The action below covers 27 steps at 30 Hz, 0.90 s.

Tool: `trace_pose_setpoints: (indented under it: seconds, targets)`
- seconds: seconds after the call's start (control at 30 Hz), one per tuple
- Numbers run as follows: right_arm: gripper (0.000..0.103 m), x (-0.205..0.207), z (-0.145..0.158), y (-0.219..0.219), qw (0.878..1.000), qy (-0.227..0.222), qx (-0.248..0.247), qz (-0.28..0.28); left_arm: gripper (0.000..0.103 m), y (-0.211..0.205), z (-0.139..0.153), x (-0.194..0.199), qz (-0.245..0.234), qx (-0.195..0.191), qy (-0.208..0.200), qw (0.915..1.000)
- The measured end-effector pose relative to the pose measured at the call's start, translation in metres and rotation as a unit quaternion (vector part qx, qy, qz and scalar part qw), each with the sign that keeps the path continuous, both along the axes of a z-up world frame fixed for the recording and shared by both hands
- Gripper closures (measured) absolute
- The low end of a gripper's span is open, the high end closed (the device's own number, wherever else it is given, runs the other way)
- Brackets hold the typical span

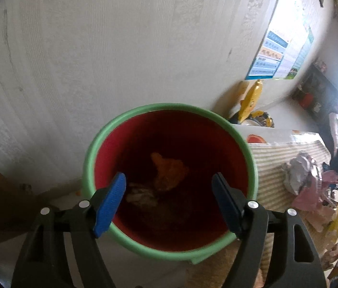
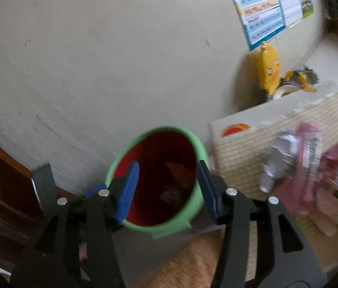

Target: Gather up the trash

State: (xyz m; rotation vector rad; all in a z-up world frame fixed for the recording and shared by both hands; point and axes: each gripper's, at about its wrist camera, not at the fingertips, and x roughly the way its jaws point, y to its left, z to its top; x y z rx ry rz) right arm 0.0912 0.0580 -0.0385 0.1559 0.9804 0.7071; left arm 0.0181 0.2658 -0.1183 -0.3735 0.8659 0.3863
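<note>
Both grippers, left gripper [image 1: 169, 187] and right gripper [image 2: 167, 180], gape empty over the red bin [image 1: 92, 168]; drop step looks finished, next grab the crumpled wrapper [image 1: 296, 172] at right.

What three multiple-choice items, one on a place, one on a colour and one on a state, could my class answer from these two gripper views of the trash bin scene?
1. Where does the crumpled silver wrapper lie?
A. on the striped mat to the right of the bin
B. inside the bin
C. between the left gripper's pads

2. What colour is the rim of the bin?
A. blue
B. green
C. yellow

3. How does the left gripper stand?
A. shut on a wrapper
B. shut with nothing in it
C. open with nothing between its pads

Answers:
1 A: it rests on the striped mat, outside the rim.
2 B: a pale green ring tops the red inside.
3 C: the blue pads stand apart, only the bin's inside showing between them.
</note>
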Motion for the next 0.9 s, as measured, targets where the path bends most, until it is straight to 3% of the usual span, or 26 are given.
trace_pose_setpoints:
  seconds: [0.2,0.27,0.4,0.5,0.6,0.7,0.9]
  targets:
    - [0.054,-0.027,-0.006,-0.073,0.998,-0.005,-0.039,-0.058,0.032,-0.038,0.011,0.010,-0.053,-0.002,-0.006,0.9986]
    - [0.049,-0.035,-0.006,-0.099,0.995,-0.008,-0.053,-0.085,0.032,-0.059,0.016,0.015,-0.082,-0.003,-0.011,0.9966]
    - [0.048,-0.050,0.000,-0.159,0.985,-0.020,-0.082,-0.150,0.032,-0.105,0.023,0.019,-0.149,0.004,-0.017,0.9886]
    - [0.048,-0.059,0.003,-0.205,0.972,-0.025,-0.101,-0.209,0.032,-0.142,0.028,0.018,-0.209,0.012,-0.022,0.9775]
    - [0.048,-0.069,0.000,-0.244,0.961,-0.016,-0.103,-0.256,0.032,-0.178,0.031,0.014,-0.274,0.013,-0.023,0.9614]
    - [0.048,-0.074,-0.008,-0.271,0.953,0.000,-0.098,-0.287,0.032,-0.210,0.031,0.006,-0.344,0.005,-0.023,0.9386]
    - [0.048,-0.079,-0.027,-0.294,0.948,0.030,-0.080,-0.307,0.032,-0.274,0.024,-0.016,-0.480,0.020,0.003,0.8771]
